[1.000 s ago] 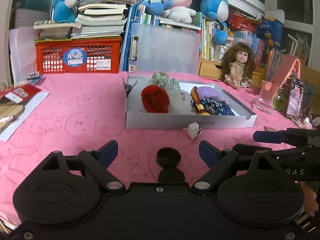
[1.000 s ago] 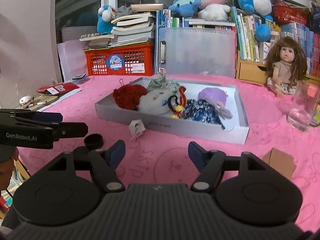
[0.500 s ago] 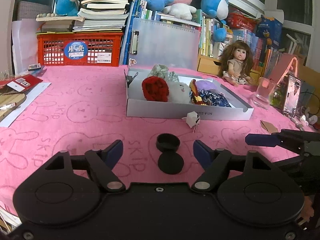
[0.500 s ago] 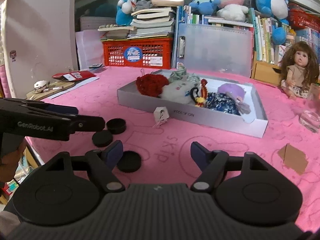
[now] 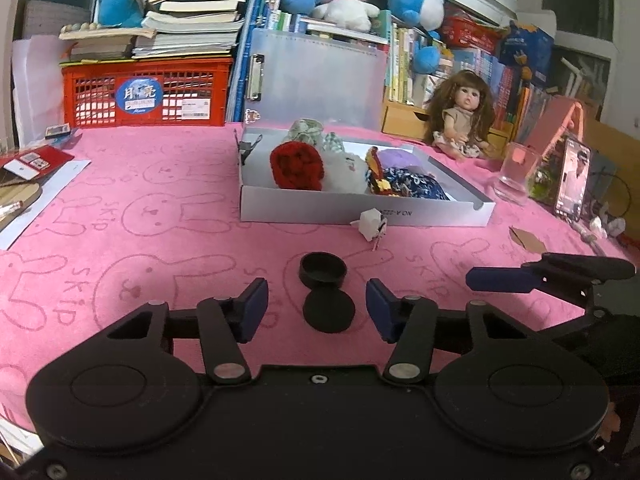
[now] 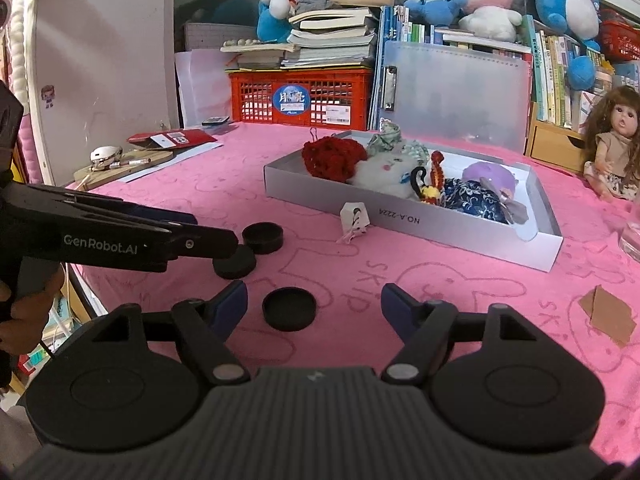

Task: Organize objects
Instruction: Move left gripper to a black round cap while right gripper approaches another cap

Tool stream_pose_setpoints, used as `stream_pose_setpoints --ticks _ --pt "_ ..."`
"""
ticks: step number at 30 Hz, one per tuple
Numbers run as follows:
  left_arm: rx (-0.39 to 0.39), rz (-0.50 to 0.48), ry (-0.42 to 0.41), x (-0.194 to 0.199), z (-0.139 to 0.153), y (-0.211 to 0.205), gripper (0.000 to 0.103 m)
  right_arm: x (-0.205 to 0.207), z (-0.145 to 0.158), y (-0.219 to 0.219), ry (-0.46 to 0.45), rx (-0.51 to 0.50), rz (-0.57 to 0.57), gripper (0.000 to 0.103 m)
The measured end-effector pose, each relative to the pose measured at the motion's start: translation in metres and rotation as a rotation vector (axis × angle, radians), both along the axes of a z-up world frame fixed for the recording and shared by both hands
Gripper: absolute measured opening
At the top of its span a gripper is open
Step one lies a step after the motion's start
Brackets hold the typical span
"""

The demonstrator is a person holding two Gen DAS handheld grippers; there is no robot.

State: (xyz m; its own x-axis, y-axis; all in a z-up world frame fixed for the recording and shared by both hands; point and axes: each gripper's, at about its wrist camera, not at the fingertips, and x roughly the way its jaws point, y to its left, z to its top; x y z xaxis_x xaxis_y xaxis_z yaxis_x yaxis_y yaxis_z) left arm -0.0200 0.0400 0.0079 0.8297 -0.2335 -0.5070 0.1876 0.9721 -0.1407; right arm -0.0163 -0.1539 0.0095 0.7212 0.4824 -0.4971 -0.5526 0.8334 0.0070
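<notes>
Black caps [image 5: 329,312] lie on the pink cloth [image 5: 160,240] just ahead of my left gripper [image 5: 316,308], whose jaws have been closing around the nearest, not yet pinching. My right gripper [image 6: 314,306] stays spread, another cap [image 6: 289,308] between its fingers.

Left hand-held gripper [image 5: 316,306] jaws just closing, gripping nothing, right hand-held gripper [image 6: 314,306] wide

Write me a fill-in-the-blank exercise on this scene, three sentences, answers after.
1. The left gripper has a black ____ between its fingers, untouched.
2. The right gripper stands ____, nothing pressed by its pads.
3. The red knitted item lies inside the grey ____.

Missing words: disc; open; box
</notes>
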Motion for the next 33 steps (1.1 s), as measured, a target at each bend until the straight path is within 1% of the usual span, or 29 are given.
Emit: stream_pose_setpoints --ticks 2,6,8,12,15,16,18,22,26,28,33 --pt "0.013 -0.007 -0.001 0.0 -0.001 -0.003 0.051 0.0 -0.001 0.001 0.004 -0.004 -0.001 0.079" --pt "0.02 -0.019 0.007 0.0 -0.003 -0.006 0.049 -0.001 -0.004 0.005 0.013 -0.02 0.012 0.067" --pt "0.021 -0.022 0.011 0.0 -0.005 -0.007 0.047 -0.002 -0.005 0.008 0.012 -0.035 0.017 0.065" --pt "0.024 -0.021 0.017 0.001 -0.006 -0.007 0.04 -0.003 -0.007 0.011 0.01 -0.045 0.025 0.057" --pt "0.029 -0.018 0.021 0.002 -0.008 -0.007 0.035 -0.003 -0.007 0.012 0.012 -0.044 0.027 0.054" --pt "0.03 -0.018 0.022 0.002 -0.008 -0.008 0.034 -0.003 -0.007 0.012 0.012 -0.043 0.026 0.054" --pt "0.032 -0.018 0.025 0.003 -0.009 -0.008 0.034 -0.003 -0.007 0.012 0.014 -0.041 0.026 0.049" --pt "0.035 -0.016 0.029 0.004 -0.01 -0.01 0.034 -0.003 -0.007 0.013 0.014 -0.041 0.026 0.047" --pt "0.031 -0.019 0.032 0.007 -0.011 -0.011 0.032 -0.003 -0.005 0.012 0.012 -0.03 0.007 0.037" --pt "0.037 -0.017 0.032 0.007 -0.012 -0.013 0.028 -0.003 -0.004 0.011 0.004 -0.018 -0.011 0.037" --pt "0.033 -0.017 0.021 0.005 -0.01 -0.014 0.028 0.0 -0.002 0.007 -0.003 -0.003 -0.038 0.036"
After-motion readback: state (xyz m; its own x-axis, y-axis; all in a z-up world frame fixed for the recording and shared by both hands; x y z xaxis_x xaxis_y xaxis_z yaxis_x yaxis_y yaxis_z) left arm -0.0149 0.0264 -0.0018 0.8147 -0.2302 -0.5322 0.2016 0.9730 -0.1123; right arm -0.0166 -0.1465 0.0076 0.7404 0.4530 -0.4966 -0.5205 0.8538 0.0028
